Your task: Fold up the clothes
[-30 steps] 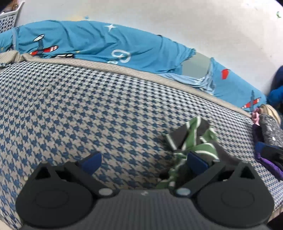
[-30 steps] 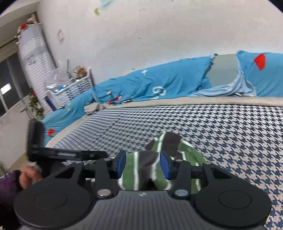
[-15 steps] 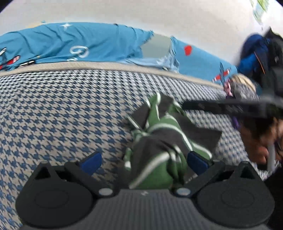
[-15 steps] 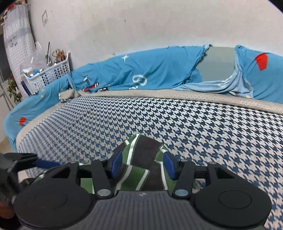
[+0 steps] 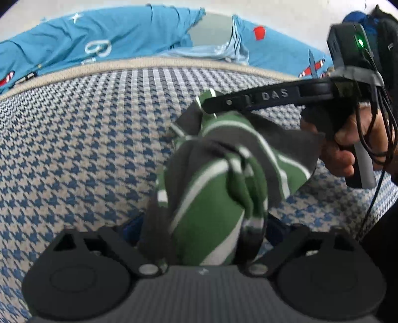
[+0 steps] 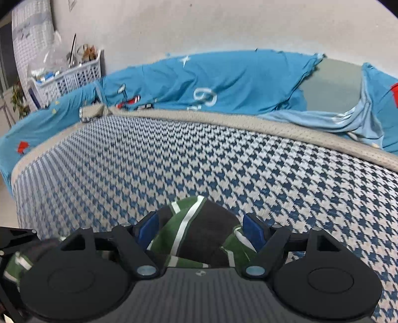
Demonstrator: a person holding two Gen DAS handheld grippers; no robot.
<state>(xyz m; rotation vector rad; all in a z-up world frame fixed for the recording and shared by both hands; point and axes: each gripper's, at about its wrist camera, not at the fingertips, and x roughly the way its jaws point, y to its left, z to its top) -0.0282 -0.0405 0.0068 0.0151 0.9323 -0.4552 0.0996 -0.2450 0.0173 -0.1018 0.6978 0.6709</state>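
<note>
A green, grey and white striped garment [image 5: 214, 198] lies bunched on the houndstooth bed cover [image 5: 74, 149]. My left gripper [image 5: 204, 228] points down at it. Its jaws are closing with the bunch filling the gap, and the fabric hides most of both blue pads. A finger [image 5: 261, 98] of the right gripper reaches in from the right over the garment's far end, held by a person's hand [image 5: 348, 149]. In the right wrist view the right gripper [image 6: 200, 229] is opening, with the garment [image 6: 196, 231] lying loose between its blue pads.
Blue printed bedding [image 6: 223, 82] is heaped along the far side of the bed against the wall. A white basket [image 6: 72, 79] with small items stands at the far left. Dark blue clothing [image 5: 358, 17] sits at the upper right. The bed cover [image 6: 174, 161] stretches wide beyond the garment.
The left gripper swung over the garment, which now fills its gap, and its jaws narrowed slightly. The right gripper's jaws widened off the fabric and its finger came into the left view.
</note>
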